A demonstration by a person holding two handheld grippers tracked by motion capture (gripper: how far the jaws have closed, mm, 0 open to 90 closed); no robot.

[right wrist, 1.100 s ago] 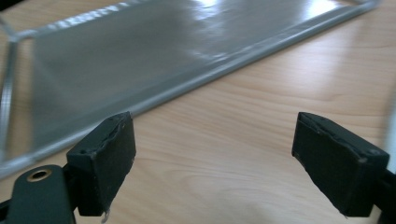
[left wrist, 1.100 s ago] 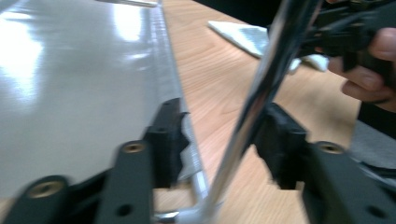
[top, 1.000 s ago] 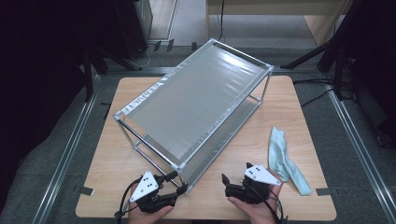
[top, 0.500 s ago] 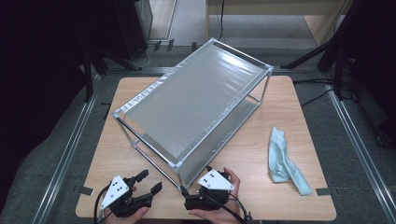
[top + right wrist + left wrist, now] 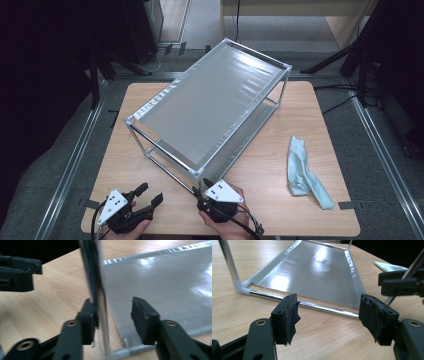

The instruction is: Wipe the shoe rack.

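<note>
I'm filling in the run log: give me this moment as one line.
right claw: closing, rack's near corner post between jaws, one pad touching | left claw: open, empty, facing bottom rail | cloth: untouched

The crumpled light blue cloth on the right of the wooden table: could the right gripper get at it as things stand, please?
Probably not straight away: the right gripper has the rack's upright metal post between its jaws. Once backed off, bare tabletop leads to the light blue cloth.
</note>
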